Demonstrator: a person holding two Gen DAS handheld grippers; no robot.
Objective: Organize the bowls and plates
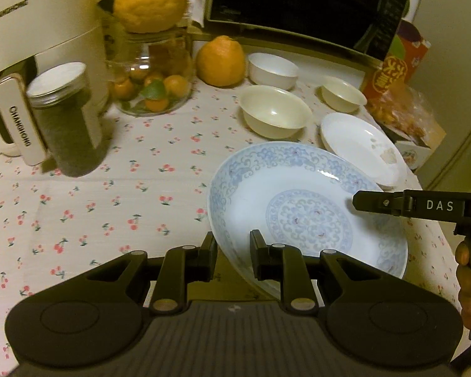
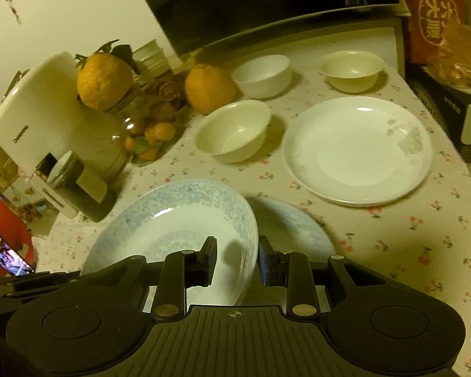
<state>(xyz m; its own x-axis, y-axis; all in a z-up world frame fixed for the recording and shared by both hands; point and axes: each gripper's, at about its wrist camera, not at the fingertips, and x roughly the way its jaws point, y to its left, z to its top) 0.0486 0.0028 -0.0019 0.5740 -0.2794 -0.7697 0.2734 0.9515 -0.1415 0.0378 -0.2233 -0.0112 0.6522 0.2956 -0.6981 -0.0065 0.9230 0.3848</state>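
A blue-patterned plate [image 1: 307, 216] hangs tilted above the cherry-print tablecloth [image 1: 110, 194], held from both sides. My left gripper [image 1: 234, 256] is shut on its near left rim. My right gripper [image 2: 238, 259] is shut on the plate's [image 2: 172, 220] right rim, and its black tip [image 1: 370, 202] reaches in over the plate in the left wrist view. Behind lie a white plate [image 1: 361, 147] [image 2: 358, 150], a wide cream bowl [image 1: 274, 111] [image 2: 232, 130], a white bowl [image 1: 273, 69] [image 2: 262, 75] and a small cream bowl [image 1: 343, 94] [image 2: 353, 70].
A white appliance [image 1: 40, 47], a dark lidded jar [image 1: 66, 119] and a glass jar of small oranges [image 1: 154, 72] crowd the left. A big citrus [image 1: 221, 61] sits by the microwave [image 1: 298, 3]. A red box [image 1: 398, 59] and a snack bag [image 1: 405, 113] stand at the right edge.
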